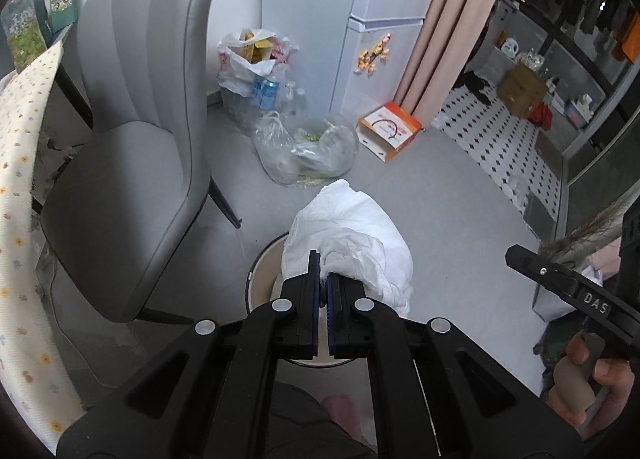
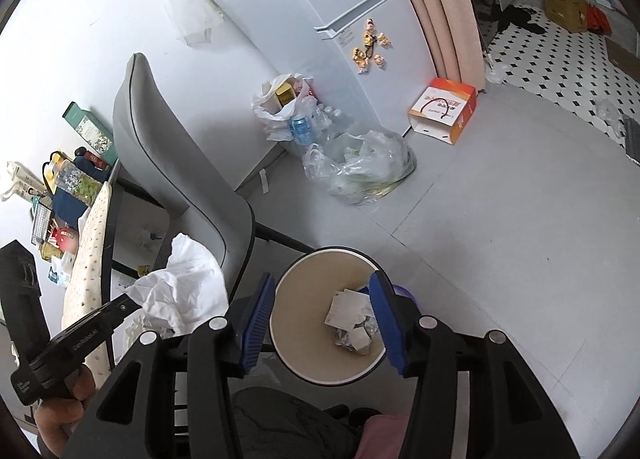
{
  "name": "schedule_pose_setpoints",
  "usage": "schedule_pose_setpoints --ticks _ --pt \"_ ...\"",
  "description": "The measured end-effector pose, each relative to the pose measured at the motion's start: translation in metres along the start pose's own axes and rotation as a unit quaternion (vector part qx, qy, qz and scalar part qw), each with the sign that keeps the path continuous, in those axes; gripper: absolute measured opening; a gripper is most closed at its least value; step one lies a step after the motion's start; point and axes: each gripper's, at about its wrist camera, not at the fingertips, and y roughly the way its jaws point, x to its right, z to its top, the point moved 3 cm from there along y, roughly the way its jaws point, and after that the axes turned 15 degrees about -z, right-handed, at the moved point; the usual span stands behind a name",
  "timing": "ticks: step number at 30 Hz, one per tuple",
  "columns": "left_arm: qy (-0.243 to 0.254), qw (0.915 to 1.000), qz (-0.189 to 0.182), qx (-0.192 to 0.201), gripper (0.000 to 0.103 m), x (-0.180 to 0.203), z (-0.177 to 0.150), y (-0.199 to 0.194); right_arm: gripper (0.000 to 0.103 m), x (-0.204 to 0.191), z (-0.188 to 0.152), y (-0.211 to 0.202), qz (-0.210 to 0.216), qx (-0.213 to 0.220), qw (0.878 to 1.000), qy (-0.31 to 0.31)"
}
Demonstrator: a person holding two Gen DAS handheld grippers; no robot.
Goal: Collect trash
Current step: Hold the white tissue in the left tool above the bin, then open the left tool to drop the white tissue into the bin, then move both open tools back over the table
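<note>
Pinching a crumpled white plastic bag, our left gripper kept its fingers pressed together on a fold, holding the bag over the round bin. Our right gripper held its fingers spread with nothing between them, above the bin, where scraps of paper trash lay, beside the grey chair.

The grey floor is occupied by a round bin, a grey chair, clear plastic bags and an orange box.
</note>
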Motion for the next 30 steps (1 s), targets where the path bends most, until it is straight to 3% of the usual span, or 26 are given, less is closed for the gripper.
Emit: schedule_pose_setpoints --ticks 6,8,10,12,18,22,30 --pt "-0.007 0.9996 0.005 -0.026 0.005 -0.002 -0.001 0.023 0.050 0.004 0.001 -0.001 0.002 0.003 1.000 0.004" --pt "-0.012 0.9993 0.012 -0.033 0.015 -0.003 -0.003 0.029 0.050 0.004 0.001 -0.003 0.001 0.005 1.000 0.005" --pt "-0.015 0.9992 0.008 -0.036 0.040 -0.003 -0.004 0.033 0.050 0.005 0.002 -0.004 -0.001 0.005 1.000 0.006" --pt "-0.011 0.9992 0.002 -0.038 0.048 -0.001 -0.005 0.034 0.050 0.006 0.001 -0.003 -0.002 0.004 1.000 0.008" --pt "-0.015 0.9991 0.003 -0.039 0.054 -0.005 -0.006 0.033 0.050 0.006 0.000 -0.003 -0.001 0.005 1.000 0.007" --pt "-0.019 0.9996 0.002 -0.022 0.067 -0.008 -0.004 0.014 0.051 -0.002 -0.001 -0.004 0.004 0.005 1.000 -0.001" --pt "-0.044 0.9978 0.011 0.047 0.088 -0.028 0.004 -0.053 0.069 -0.041 -0.004 -0.018 0.027 0.014 0.999 -0.032"
